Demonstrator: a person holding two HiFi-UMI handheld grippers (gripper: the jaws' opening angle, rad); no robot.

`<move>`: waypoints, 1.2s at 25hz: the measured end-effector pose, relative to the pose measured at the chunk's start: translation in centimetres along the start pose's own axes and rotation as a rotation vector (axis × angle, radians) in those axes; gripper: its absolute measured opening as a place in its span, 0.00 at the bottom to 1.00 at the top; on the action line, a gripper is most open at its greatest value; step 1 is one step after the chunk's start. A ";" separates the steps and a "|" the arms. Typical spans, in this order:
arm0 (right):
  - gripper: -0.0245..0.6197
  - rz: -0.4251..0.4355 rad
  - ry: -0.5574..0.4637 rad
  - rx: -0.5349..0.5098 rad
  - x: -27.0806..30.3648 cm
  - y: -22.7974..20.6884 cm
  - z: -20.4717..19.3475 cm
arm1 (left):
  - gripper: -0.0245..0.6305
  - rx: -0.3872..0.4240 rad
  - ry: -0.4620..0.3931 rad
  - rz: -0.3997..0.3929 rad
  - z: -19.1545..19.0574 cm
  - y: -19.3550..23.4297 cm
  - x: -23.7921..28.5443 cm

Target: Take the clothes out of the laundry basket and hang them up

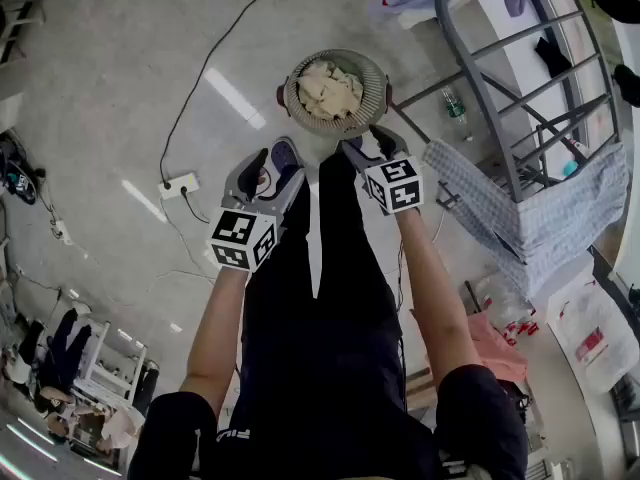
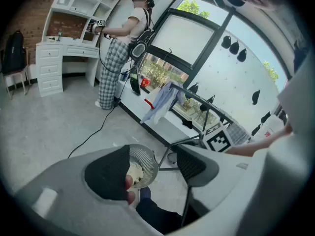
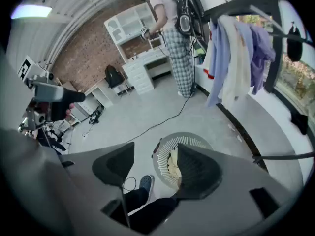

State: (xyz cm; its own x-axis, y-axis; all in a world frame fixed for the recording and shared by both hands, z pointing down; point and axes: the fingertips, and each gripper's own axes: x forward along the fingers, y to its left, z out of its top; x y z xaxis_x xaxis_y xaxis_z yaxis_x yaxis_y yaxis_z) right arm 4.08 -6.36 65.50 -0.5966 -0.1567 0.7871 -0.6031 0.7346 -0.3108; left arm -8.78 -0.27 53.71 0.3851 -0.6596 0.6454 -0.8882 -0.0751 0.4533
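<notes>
The laundry basket point(image 1: 335, 93) stands on the floor point(image 1: 120, 88) just ahead of the person's feet, and it is round, so it offers no long side to line up with. A crumpled heap of pale clothes point(image 1: 330, 88) fills it up to about the rim, with no clear long axis of its own.

Both grippers point forward and down at the basket from its near side. The right gripper point(image 1: 372, 146) hangs close over the near right edge of the rim. The left gripper point(image 1: 272, 155) sits a little further back, off the near left edge. I judge the right one nearer to the heap, so it is likely the first to reach in.

In the right gripper view the jaws stand wide with only floor and basket showing between them, and the clothes lie ahead, partly behind the right-hand pad. In the left gripper view the jaws are also wide and hold nothing, with the basket showing just beside the left-hand pad.

The drying rack point(image 1: 520, 98) stands to the right of the basket, a checked cloth point(image 1: 520, 208) already draped over it.
</notes>
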 end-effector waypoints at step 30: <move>0.38 0.079 0.501 -0.443 45.3 -21.8 -24.0 | 0.48 -0.204 0.035 -0.100 -16.0 14.4 26.4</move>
State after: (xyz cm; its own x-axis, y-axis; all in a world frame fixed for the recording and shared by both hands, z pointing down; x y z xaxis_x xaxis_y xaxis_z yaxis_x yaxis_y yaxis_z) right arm 2.89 -13.59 120.69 -0.2478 0.1557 0.9562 -0.2297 0.9494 -0.2141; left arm -7.39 -6.76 87.10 0.4807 -0.6297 0.6103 -0.7771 0.0165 0.6291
